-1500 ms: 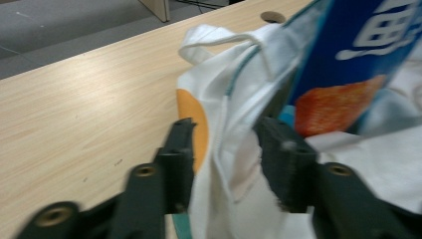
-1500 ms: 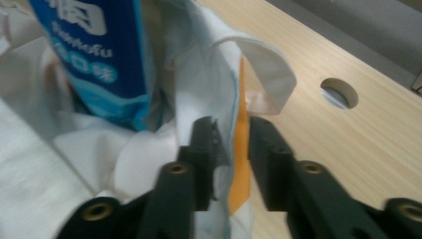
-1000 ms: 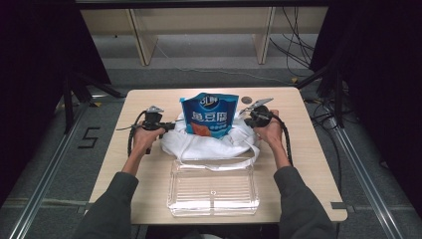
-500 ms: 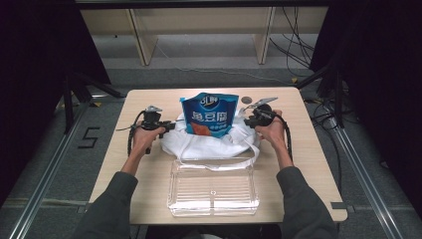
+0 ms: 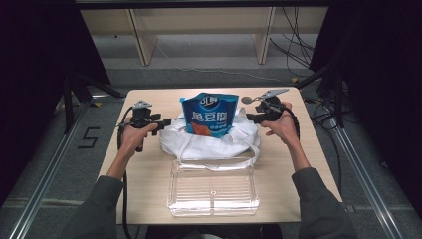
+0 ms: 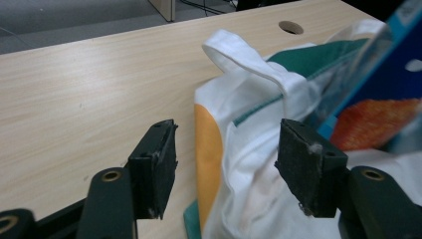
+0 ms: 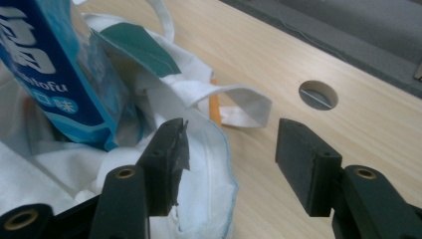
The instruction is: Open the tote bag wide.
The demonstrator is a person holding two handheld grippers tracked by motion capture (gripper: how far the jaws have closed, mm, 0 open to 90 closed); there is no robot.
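Your tabletop (image 5: 298,164) is pale wood-grain laminate with a round cable hole (image 7: 318,94) near its far right corner, and it stands on grey carpet in a dim room with black drapes at both sides. Beyond its far edge a light wooden shelf frame (image 5: 199,30) stands against the back, loose cables trail over the floor to the right of it, and a "5" is marked on the floor at your left. A metal rail (image 5: 40,199) runs along the floor on each side. At mid-table lies the white cloth bag (image 5: 209,142), slumped open, with green and orange print and looped white handles; the blue snack pouch (image 5: 209,115) stands upright in its mouth. Nearer to you, just beside the bag, sits a clear plastic tray (image 5: 213,186). Your left hand-held gripper (image 6: 224,154) is at the bag's left edge, its jaws apart and just opened, with the bag's fabric lying between the pads but not pressed by them. Your right hand-held gripper (image 7: 229,154) is at the bag's right edge, its jaws likewise just opened and apart; the bag's rim lies by one pad and bare wood shows through the gap.
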